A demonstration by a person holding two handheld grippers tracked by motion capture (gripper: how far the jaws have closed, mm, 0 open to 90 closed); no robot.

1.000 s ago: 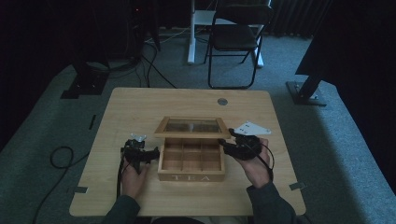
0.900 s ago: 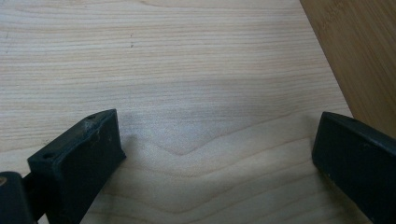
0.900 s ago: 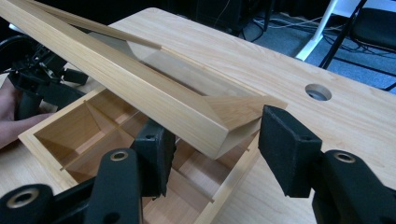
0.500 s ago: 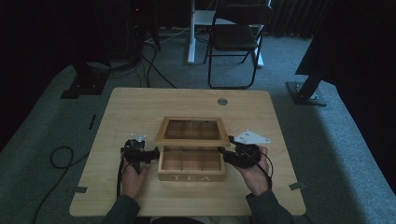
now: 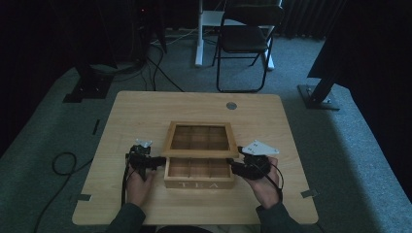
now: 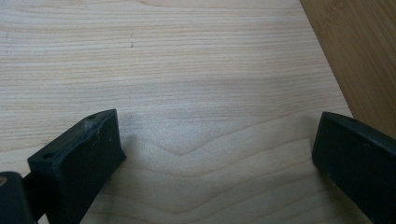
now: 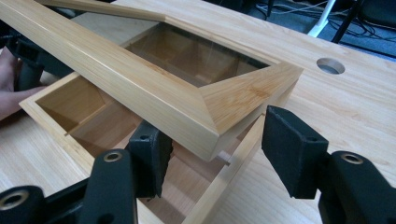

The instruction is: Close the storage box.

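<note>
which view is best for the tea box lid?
Right gripper view: the lid is close up, half raised and tilted over the tea box, its corner between the right gripper jaws. The high view gives it small and dim. The left gripper view catches just a wooden side, top right.

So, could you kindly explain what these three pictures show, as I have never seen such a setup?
A person sits at a wooden table and holds a two-jaw tool in each hand. The high view looks down from above: the left gripper and right gripper flank a wooden tea box whose glass-paned lid is partly raised. The other two pictures come from cameras riding on the tools. The left gripper view shows its open black jaws over bare tabletop beside the box, holding nothing. In the right gripper view, its jaws, just opening, stand either side of the lid's corner without pressing on it.
</note>
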